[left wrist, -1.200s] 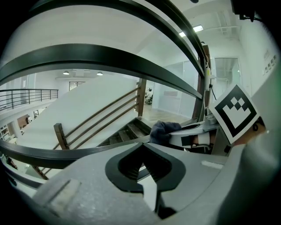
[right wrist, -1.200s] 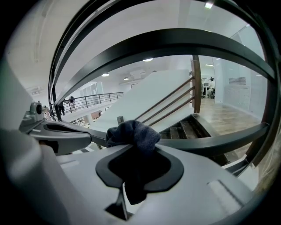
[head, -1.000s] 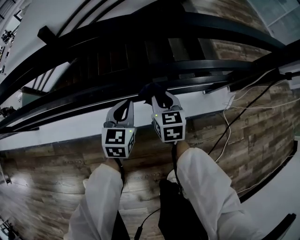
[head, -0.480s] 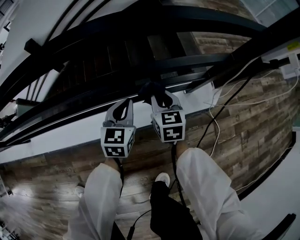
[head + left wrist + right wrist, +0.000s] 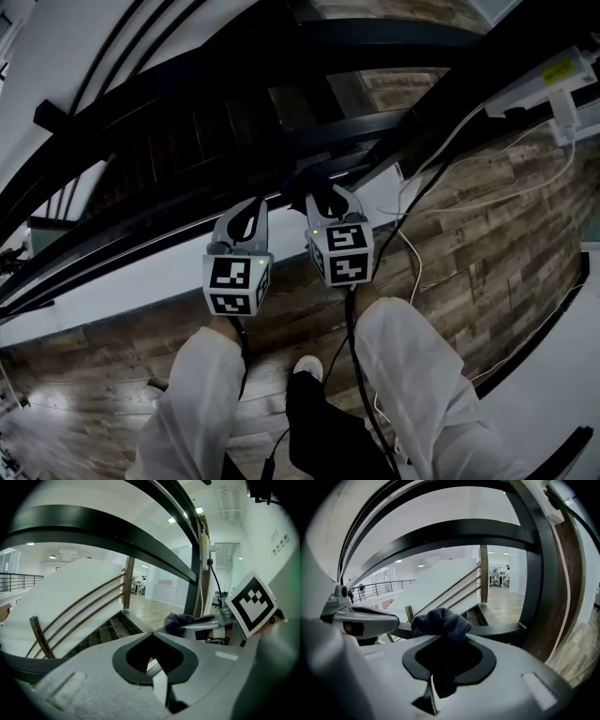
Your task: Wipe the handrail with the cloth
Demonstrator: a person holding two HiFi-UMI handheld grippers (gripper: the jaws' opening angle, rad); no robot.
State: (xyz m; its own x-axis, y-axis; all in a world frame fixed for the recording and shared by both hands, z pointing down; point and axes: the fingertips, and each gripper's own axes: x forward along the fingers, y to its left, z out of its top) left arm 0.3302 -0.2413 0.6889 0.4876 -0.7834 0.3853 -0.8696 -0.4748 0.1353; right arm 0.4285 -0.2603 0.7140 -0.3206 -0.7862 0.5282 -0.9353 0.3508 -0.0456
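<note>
Wood-plank floor [image 5: 506,244], white walls [image 5: 70,588]

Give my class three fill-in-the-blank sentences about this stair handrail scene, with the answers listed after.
1. The right gripper is shut on a bunched dark blue ____.
2. The left gripper, jaws together, holds ____.
3. That fabric sits at the curved ____ metal handrail.
Missing words: cloth; nothing; black.

No legible text or numbers.
</note>
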